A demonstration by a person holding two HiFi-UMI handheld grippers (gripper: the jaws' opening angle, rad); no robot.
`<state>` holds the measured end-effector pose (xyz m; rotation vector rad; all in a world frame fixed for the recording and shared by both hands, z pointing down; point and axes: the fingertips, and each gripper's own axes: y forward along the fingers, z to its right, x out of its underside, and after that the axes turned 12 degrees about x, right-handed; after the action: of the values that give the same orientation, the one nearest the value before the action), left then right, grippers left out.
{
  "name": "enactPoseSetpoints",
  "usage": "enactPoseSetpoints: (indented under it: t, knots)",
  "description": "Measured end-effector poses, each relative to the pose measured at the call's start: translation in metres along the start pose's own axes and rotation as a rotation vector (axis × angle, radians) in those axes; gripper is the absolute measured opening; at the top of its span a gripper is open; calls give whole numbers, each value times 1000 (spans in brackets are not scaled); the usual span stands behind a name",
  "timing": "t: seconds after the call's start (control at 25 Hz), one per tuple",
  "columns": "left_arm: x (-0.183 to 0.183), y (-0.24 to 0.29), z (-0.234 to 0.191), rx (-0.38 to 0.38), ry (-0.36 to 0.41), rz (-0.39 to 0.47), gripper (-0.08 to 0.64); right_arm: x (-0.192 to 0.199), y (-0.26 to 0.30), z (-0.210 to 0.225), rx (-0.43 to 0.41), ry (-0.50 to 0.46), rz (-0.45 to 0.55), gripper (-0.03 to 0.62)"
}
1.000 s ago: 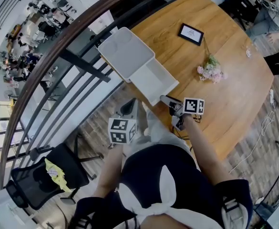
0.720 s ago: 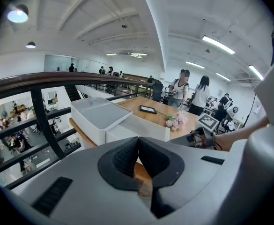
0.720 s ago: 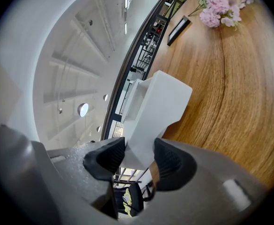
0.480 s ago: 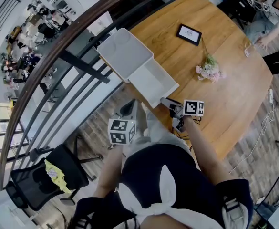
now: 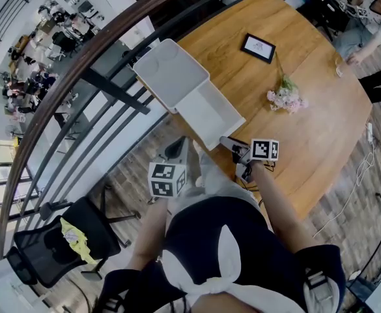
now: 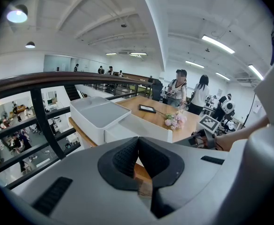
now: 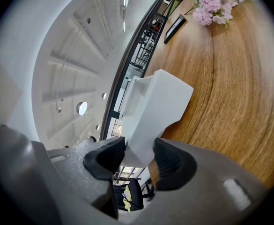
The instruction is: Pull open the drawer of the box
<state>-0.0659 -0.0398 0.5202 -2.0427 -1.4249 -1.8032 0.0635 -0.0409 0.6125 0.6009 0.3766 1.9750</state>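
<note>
A white box [image 5: 170, 74] stands at the edge of a round wooden table [image 5: 307, 142], beside the railing. Its drawer [image 5: 210, 109] is pulled well out toward me. My right gripper [image 5: 227, 140] is at the drawer's front wall, and in the right gripper view the white wall [image 7: 155, 107] fills the gap between the two pads of that gripper [image 7: 139, 156], which grip it. My left gripper [image 5: 176, 150] hangs off the table's edge below the drawer. In the left gripper view that gripper [image 6: 137, 146] has its pads together with nothing in them, and the box [image 6: 97, 114] lies ahead of it.
A black framed card [image 5: 258, 46] and a sprig of pink flowers [image 5: 286, 96] lie further out on the table. A dark curved railing [image 5: 99, 83] runs right behind the box. An office chair [image 5: 60, 240] stands on the floor at lower left. People stand beyond the table's far side [image 6: 181, 86].
The right gripper and the drawer front have crept a little toward me. The left gripper has stayed where it was.
</note>
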Motion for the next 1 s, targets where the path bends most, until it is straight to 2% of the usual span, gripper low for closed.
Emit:
enactPoseSetpoints:
  t: [0.56,0.6,0.64,0.76,1.0]
  knots:
    - [2,2,-1,1,-4,-4,18,2,-1,8,32,8,0,199]
    - [2,2,-1,1,-3,-3,18,2,-1,9,44,5,1,210]
    - [2,1,0,1,-2,-1,18,2,-1,9,55,1,1,248]
    - [0,0,-1,0,-2,5,18,3,-1,8,79,-20,-10,271]
    - [-5,-4,-2,-2,4,22,18,1,-8,-2,118,-76,-5,275]
